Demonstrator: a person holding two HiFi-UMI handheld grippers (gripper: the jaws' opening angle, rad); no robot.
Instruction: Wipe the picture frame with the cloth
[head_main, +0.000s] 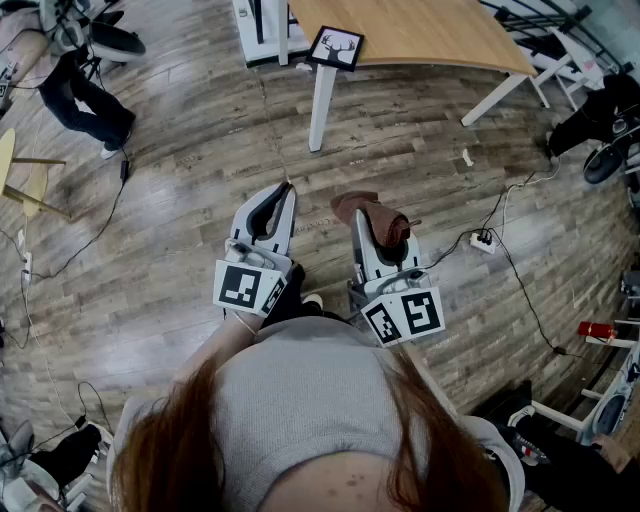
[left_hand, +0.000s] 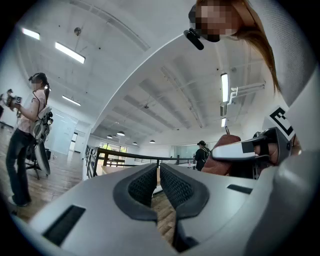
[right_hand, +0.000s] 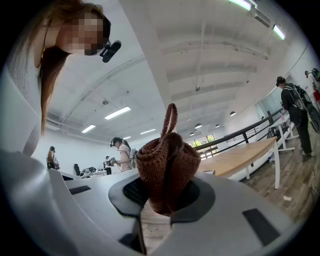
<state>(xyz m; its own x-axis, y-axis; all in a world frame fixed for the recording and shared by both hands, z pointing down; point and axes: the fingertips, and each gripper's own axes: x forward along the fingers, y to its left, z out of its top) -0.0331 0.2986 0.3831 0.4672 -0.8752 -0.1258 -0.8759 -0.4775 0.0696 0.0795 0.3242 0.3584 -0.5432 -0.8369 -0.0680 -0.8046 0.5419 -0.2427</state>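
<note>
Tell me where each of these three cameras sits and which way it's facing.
Head view: on the person's head, facing steeply down at the wooden floor, left gripper and right gripper; hair and grey top show.
Left gripper view: on the left gripper, facing level along its shut, empty jaws; hair shows upper right.
Right gripper view: on the right gripper, facing level along jaws clamped on the brown cloth; hair shows upper left.
Shared: all three show the cloth.

head: above, steeply down | gripper views: low, level (right shares table (head_main: 430, 35))
</note>
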